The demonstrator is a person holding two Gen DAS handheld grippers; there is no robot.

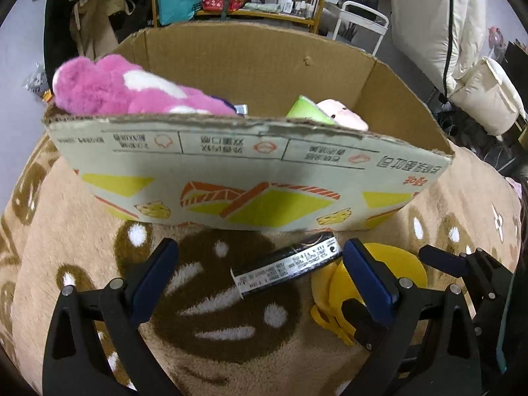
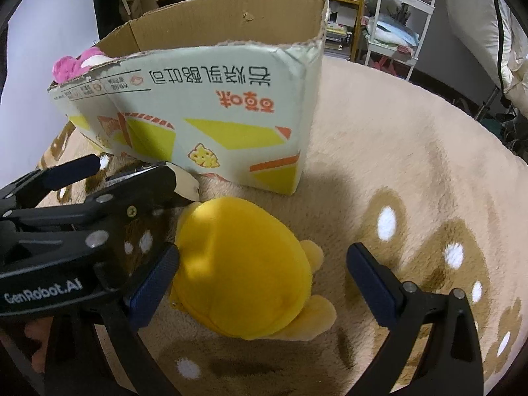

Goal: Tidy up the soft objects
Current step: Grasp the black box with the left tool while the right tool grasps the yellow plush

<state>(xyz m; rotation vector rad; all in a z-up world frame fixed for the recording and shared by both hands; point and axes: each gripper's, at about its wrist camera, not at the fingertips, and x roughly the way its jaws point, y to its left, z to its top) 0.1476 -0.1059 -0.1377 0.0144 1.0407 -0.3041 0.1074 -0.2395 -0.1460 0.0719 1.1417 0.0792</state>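
The cardboard box (image 1: 250, 178) stands open-topped on a tan patterned blanket (image 2: 412, 171) and serves as the collecting bin for soft things. Inside it lie a pink plush toy (image 1: 109, 89), a pale pink toy (image 1: 343, 115) and a green item (image 1: 305, 109). In front of the box, on the blanket, lies the yellow plush toy (image 2: 244, 270), not yet stowed. The right gripper (image 2: 264, 283) brackets this toy with jaws spread wide, gripping nothing, seemingly placed for a side-on pinch. The left gripper (image 1: 257, 280), likewise wide open and empty, hovers in front of the box, over a dark labelled package (image 1: 290, 264) just beside the yellow toy. The box front carries upside-down Chinese print; the left gripper's body reads "GenRobot.AI".
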